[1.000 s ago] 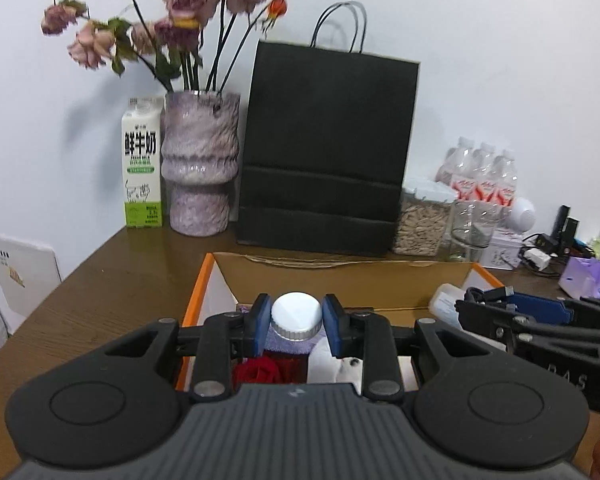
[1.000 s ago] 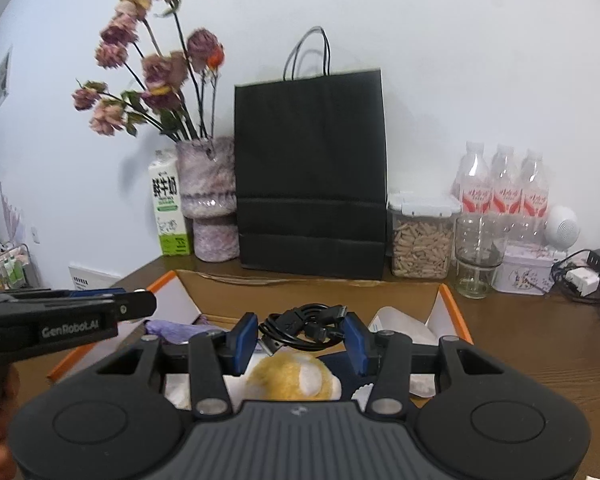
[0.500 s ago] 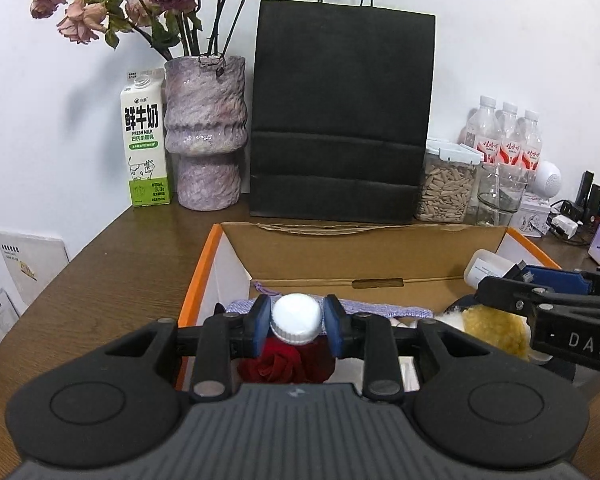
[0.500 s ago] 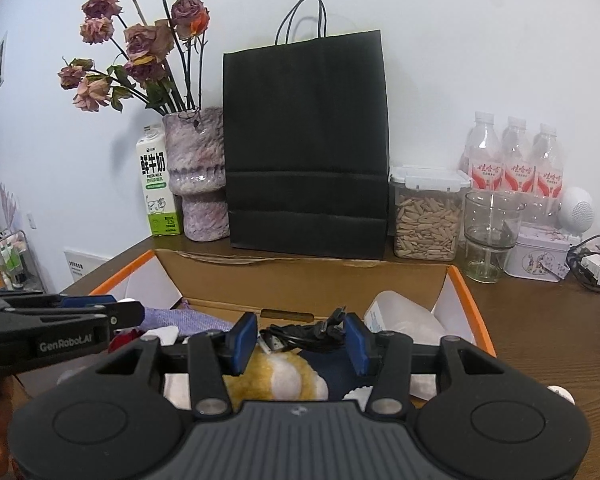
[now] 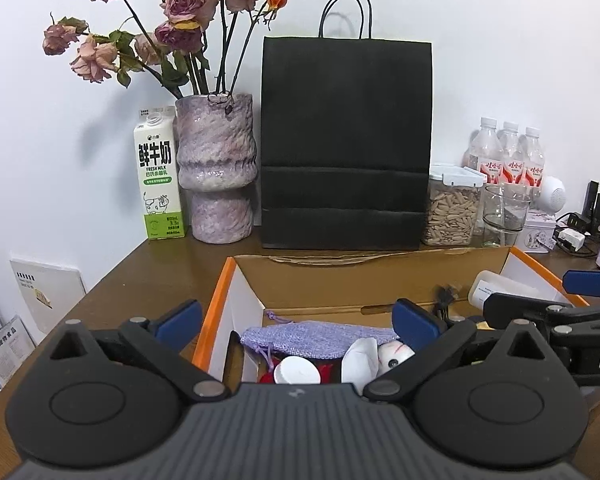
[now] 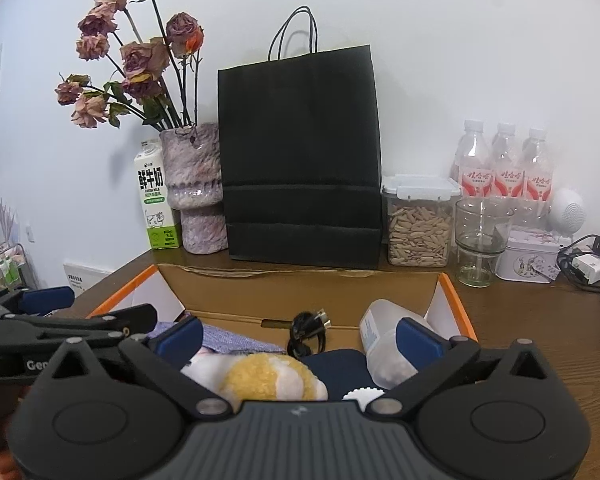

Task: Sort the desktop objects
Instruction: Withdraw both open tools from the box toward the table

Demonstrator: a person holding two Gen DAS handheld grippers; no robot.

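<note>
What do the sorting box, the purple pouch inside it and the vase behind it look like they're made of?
The box looks like corrugated cardboard: matte brown inside, ragged torn back edge, orange-trimmed white flaps. The pouch appears to be coarse woven fabric, lavender, with a visible weave and drawstring. The vase is probably glazed ceramic: mottled purple-white, rippled surface with soft glossy highlights.

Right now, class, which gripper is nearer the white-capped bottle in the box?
Left. The left gripper hangs open directly above the white-capped bottle; the right gripper is off to its right, over the yellow plush.
</note>
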